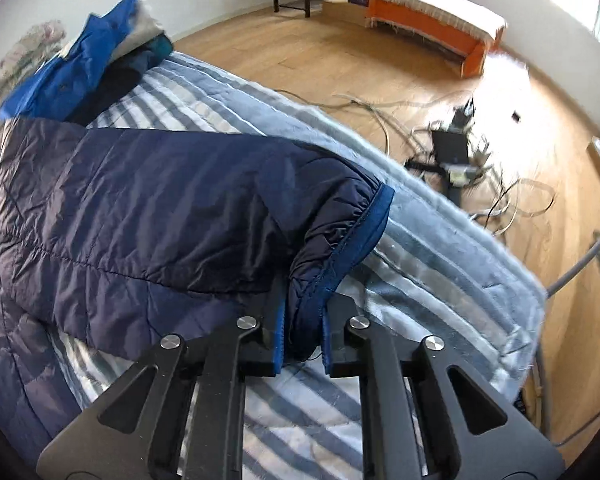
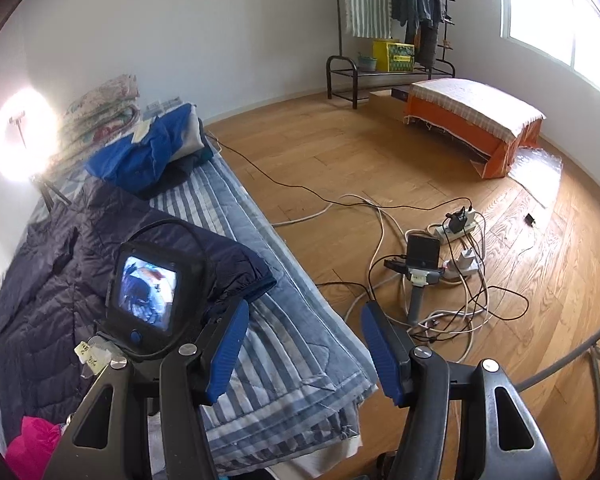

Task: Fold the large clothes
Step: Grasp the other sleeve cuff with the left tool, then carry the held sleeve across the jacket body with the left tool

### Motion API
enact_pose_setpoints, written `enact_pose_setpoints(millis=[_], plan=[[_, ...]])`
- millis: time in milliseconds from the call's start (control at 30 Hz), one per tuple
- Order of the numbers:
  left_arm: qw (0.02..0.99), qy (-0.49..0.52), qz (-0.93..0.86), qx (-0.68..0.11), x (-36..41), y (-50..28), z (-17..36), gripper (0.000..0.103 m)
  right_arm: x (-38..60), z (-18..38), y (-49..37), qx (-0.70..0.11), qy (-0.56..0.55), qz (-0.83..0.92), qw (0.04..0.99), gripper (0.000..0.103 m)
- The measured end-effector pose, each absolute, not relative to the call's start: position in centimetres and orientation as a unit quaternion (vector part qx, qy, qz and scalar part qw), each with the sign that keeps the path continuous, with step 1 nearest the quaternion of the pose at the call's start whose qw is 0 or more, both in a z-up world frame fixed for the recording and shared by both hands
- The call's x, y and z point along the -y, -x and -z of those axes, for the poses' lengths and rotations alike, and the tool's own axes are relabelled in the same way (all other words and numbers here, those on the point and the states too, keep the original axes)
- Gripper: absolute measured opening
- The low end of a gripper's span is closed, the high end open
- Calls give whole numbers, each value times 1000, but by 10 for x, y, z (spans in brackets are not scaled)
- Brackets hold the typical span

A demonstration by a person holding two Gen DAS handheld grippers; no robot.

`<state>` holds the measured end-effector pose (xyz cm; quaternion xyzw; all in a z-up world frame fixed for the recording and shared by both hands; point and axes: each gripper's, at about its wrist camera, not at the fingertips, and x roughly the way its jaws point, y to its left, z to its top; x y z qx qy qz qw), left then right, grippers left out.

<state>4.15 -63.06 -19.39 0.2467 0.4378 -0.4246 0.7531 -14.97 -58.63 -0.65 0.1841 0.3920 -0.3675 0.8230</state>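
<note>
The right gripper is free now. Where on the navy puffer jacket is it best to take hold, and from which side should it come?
Probably the hem corner nearest the right gripper, approached from the bed's floor-side edge. The navy puffer jacket lies flat on the striped quilt, so only an edge offers a pinchable fold. The left gripper already clamps the sleeve cuff; the right one stands open.

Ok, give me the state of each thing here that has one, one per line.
Left gripper: shut on the jacket cuff.
Right gripper: open, holding nothing.
Navy jacket: spread on the bed, sleeve lifted.
Blue garment: crumpled in a pile.
Ring light: on.
</note>
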Motion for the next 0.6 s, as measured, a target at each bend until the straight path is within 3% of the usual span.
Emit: enact_pose_setpoints(millis=[600], plan=[[807, -45, 394, -437, 460, -134, 78, 10, 527, -5, 92, -394, -148, 306, 854, 61]])
